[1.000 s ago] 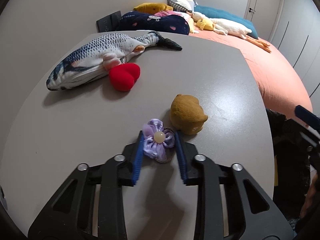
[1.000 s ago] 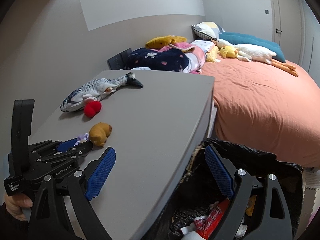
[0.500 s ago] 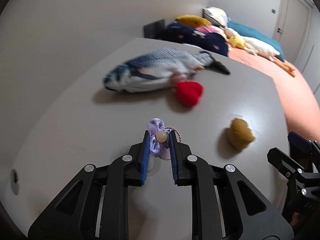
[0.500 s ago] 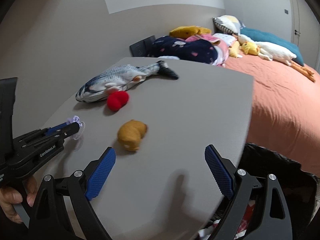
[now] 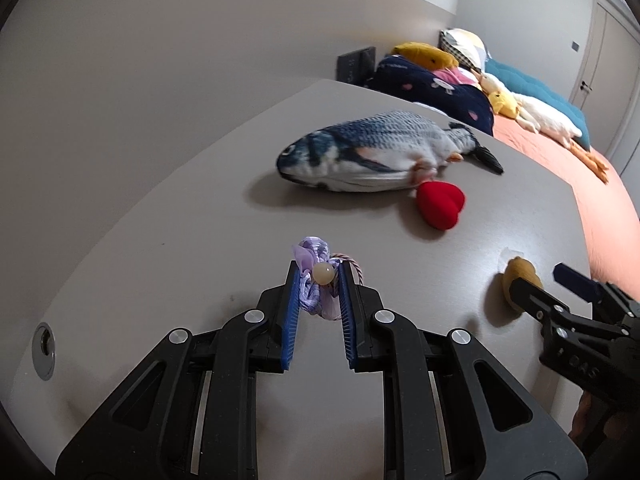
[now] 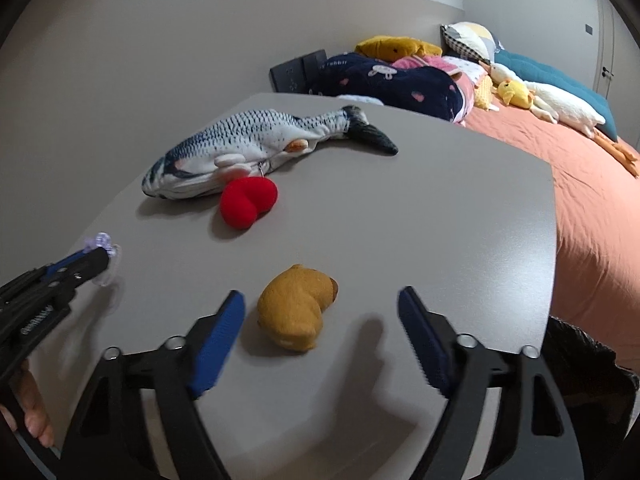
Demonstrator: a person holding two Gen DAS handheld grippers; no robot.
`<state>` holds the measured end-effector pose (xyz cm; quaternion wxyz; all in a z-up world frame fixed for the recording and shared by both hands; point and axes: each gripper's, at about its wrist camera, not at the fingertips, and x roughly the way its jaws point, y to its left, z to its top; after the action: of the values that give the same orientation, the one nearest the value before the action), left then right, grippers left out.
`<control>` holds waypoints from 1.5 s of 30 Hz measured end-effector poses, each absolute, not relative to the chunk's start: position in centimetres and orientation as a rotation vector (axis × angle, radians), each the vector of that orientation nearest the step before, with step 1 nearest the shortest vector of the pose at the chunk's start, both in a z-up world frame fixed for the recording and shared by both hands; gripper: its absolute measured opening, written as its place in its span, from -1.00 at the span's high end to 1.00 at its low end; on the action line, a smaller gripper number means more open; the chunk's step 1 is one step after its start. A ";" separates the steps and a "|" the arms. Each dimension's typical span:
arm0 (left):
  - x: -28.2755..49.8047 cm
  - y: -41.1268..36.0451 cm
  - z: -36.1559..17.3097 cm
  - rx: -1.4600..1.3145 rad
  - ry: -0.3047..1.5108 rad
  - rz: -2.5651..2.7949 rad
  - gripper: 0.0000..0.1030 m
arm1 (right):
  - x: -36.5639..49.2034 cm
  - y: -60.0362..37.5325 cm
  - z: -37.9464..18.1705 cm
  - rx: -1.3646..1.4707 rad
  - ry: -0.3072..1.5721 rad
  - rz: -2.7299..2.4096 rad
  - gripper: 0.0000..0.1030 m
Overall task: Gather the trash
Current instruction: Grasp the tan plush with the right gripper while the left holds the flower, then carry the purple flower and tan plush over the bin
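My left gripper is shut on a purple fabric flower with a cream bead, lifted above the grey table; the same gripper shows at the left of the right wrist view. A small tan plush toy lies on the table between the blue pads of my right gripper, whose jaws are closing without touching it. In the left wrist view the tan plush is partly hidden behind the right gripper.
A plush fish and a red plush heart lie farther back on the table. A black trash bag hangs past the table's right edge. Beyond is an orange bed with pillows and soft toys.
The left gripper shut on the purple flower and carried it left, away from the tan plush. The right gripper swung from the trash bag to straddle the tan plush, its jaws narrowing.
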<state>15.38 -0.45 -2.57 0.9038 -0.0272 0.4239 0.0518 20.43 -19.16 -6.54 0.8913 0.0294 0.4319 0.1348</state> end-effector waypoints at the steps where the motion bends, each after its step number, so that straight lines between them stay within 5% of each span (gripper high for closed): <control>1: 15.4 -0.2 -2.6 -0.061 0.878 0.111 0.64 | 20.6 -19.2 -6.7 0.065 0.902 0.280 -0.38; 6: 15.4 0.1 -2.8 -0.066 0.884 0.117 0.65 | 20.9 -19.1 -7.2 0.048 0.909 0.274 0.16; 45: 10.3 -13.5 -0.2 0.065 0.857 -0.100 0.64 | 9.8 -32.8 -1.4 0.158 0.766 0.182 0.16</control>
<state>10.26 -13.49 -0.18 0.9079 0.0313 0.4152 -0.0485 9.78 -32.77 -1.40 0.9205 0.0767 0.3727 0.0888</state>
